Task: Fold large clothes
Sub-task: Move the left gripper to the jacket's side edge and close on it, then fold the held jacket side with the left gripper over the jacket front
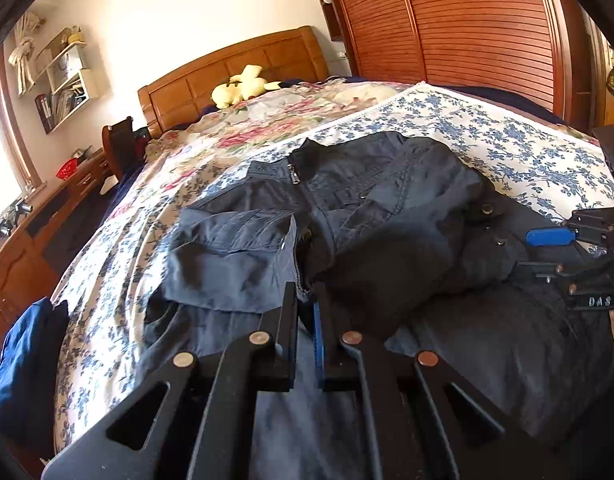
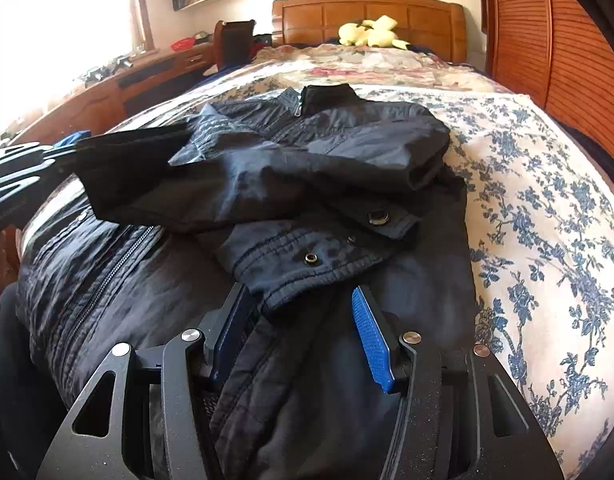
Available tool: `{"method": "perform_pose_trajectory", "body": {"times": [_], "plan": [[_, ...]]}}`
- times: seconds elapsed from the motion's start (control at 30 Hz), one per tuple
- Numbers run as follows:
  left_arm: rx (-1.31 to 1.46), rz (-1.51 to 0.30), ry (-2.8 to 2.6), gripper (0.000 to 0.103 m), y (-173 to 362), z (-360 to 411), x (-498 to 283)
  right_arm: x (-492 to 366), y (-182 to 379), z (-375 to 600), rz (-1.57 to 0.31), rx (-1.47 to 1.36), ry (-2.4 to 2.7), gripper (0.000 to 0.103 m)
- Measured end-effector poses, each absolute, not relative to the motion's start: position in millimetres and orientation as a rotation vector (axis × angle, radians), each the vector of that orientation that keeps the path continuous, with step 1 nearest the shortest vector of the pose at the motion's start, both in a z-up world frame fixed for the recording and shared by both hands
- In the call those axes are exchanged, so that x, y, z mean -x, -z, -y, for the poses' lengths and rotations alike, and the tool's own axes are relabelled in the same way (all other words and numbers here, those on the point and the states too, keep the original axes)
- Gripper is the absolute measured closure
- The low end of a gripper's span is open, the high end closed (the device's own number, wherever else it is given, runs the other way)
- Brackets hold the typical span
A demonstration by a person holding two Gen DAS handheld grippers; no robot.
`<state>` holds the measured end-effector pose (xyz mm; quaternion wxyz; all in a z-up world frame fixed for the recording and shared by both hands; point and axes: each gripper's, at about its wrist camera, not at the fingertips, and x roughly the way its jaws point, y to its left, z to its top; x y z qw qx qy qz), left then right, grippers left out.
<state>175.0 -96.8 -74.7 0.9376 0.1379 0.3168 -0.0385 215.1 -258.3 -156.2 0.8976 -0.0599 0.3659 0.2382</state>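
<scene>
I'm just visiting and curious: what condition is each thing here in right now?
jacket: partly folded on the bed, sleeves across its front, zipper open at the collar
left gripper: shut on jacket
right gripper: open, over a sleeve cuff
plush toy: lying by the headboard
wardrobe doors: closed

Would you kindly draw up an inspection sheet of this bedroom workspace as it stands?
Surface: bed with a blue-floral cover; a pink-floral quilt lies beyond.
Job's things: dark jacket partly folded, sleeves laid across the front, zip near the collar.
Clutter: yellow plush by the headboard; blue cloth at the bed's edge.
Grippers: left gripper shut on jacket fabric; right gripper open, a cuff between its jaws.
Cables: nothing seen.
Surroundings: wardrobe, wall shelf, desk by the window.
</scene>
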Motion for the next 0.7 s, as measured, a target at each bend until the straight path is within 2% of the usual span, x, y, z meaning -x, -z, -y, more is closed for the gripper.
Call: {"method": "perform_pose_trajectory", "body": {"times": [0.3,0.7], "plan": [[-0.209,-0.703,0.137,0.097,101.1,74.1,-154.6,-227.2,153.5,241.2,-0.768,0.142,-0.476,0.049],[-0.153,-0.666,0.200,0.086,94.4,47.2,-128.5,-242.9,158.4,213.3,-0.786,0.175,-0.446,0.048]]}}
